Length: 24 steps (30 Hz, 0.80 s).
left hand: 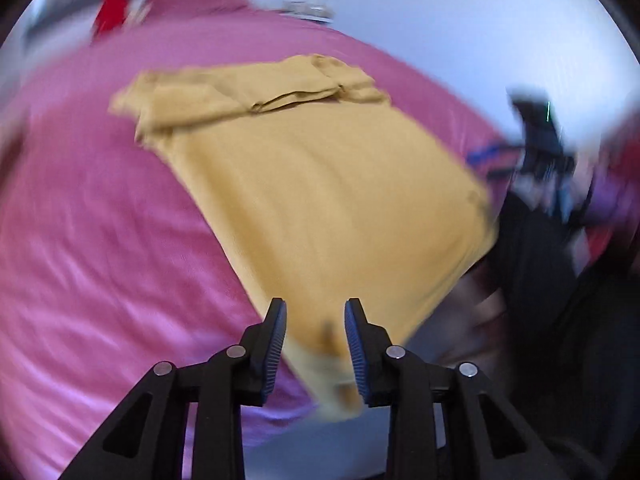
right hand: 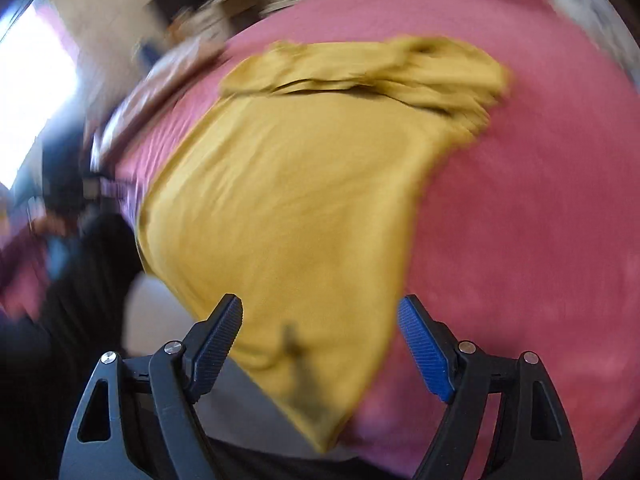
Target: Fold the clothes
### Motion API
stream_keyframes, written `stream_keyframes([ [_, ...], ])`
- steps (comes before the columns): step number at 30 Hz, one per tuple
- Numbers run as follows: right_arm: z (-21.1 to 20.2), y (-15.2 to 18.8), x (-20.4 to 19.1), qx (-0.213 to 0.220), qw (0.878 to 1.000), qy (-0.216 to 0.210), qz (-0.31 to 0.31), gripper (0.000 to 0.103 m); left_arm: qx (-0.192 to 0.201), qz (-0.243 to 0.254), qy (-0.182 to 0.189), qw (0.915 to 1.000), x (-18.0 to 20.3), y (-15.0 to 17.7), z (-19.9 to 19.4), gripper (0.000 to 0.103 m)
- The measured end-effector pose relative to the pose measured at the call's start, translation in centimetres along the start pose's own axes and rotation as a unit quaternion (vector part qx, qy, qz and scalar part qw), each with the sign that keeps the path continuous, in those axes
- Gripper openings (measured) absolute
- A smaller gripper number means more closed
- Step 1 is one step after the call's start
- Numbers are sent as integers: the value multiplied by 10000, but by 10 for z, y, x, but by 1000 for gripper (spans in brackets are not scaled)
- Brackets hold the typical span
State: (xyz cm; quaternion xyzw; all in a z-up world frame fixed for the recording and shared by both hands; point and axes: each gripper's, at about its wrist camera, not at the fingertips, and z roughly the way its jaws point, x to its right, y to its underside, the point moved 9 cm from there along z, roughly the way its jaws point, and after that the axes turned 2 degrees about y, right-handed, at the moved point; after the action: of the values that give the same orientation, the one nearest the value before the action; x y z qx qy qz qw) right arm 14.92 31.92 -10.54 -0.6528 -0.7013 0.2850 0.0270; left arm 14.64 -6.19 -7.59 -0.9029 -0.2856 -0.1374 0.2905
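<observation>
A mustard-yellow garment (left hand: 320, 184) lies spread on a pink bed cover (left hand: 100, 240), its far end folded over into a thick band. Its near corner reaches the bed's near edge. My left gripper (left hand: 316, 304) hovers over that corner with its blue pads apart; cloth shows in the gap and the pads do not press on it. In the right wrist view the same garment (right hand: 288, 200) fills the middle of the pink cover (right hand: 520, 220). My right gripper (right hand: 320, 300) stands wide open above the garment's near tip. Both views are blurred.
A person in dark clothes (left hand: 540, 260) stands at the bed's near edge. A blurred dark and blue thing (left hand: 540, 148) hangs beside the garment's right corner. A red item (left hand: 116, 4) sits beyond the bed. A bright window (right hand: 32, 92) is at the left.
</observation>
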Motion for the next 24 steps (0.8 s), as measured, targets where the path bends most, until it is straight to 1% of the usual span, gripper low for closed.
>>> stream_keyframes([
  [1, 0, 3, 8, -43, 9992, -193, 345, 81, -152, -327, 114, 9993, -6, 4, 7, 33],
  [2, 0, 6, 19, -60, 9957, -498, 780, 81, -296, -507, 62, 9983, -13, 9, 14, 33],
  [3, -1, 9, 31, -77, 9893, -801, 1213, 81, -423, -637, -40, 9971, -19, 13, 19, 33],
  [4, -1, 14, 38, -79, 9827, -1018, 1544, 81, -467, -729, -86, 9962, -25, 17, 23, 33],
  [5, 0, 18, 46, -80, 9745, -1232, 1871, 81, -421, -816, -22, 9958, -27, 17, 22, 33],
  [8, -1, 27, 49, -87, 9594, -1672, 2269, 81, -273, -1063, 268, 9936, -31, 19, 19, 33],
  [9, 1, 28, 47, -147, 9576, -1777, 2261, 81, -310, -1098, 387, 9927, -30, 20, 21, 34],
  [11, 4, 31, 43, -267, 9537, -1984, 2244, 77, -401, -1131, 634, 9907, -29, 14, 25, 40],
  [12, 6, 32, 40, -327, 9516, -2087, 2234, 71, -412, -1123, 750, 9900, -27, 12, 25, 43],
  [13, 7, 34, 38, -430, 9510, -2135, 2196, 69, -424, -1097, 858, 9893, -23, 9, 25, 49],
  [14, 9, 36, 36, -534, 9503, -2183, 2156, 63, -450, -1080, 968, 9884, -20, 7, 27, 53],
  [15, 10, 38, 34, -638, 9494, -2230, 2117, 60, -500, -1065, 1081, 9872, -18, 7, 28, 55],
  [17, 15, 41, 29, -837, 9487, -2284, 2019, 49, -619, -1032, 1304, 9841, -14, 10, 30, 56],
  [19, 24, 48, 21, -1028, 9483, -2305, 1925, 45, -692, -1020, 1457, 9816, -10, 12, 30, 56],
  [21, 33, 55, 13, -1193, 9472, -2325, 1858, 43, -824, -1057, 1637, 9774, -8, 17, 33, 56],
  [23, 41, 56, 7, -1247, 9481, -2320, 1781, 42, -1088, -1056, 1769, 9725, -1, 18, 47, 56],
  [24, 41, 57, 7, -1263, 9481, -2333, 1753, 41, -1254, -1042, 1772, 9706, 2, 22, 54, 56],
])
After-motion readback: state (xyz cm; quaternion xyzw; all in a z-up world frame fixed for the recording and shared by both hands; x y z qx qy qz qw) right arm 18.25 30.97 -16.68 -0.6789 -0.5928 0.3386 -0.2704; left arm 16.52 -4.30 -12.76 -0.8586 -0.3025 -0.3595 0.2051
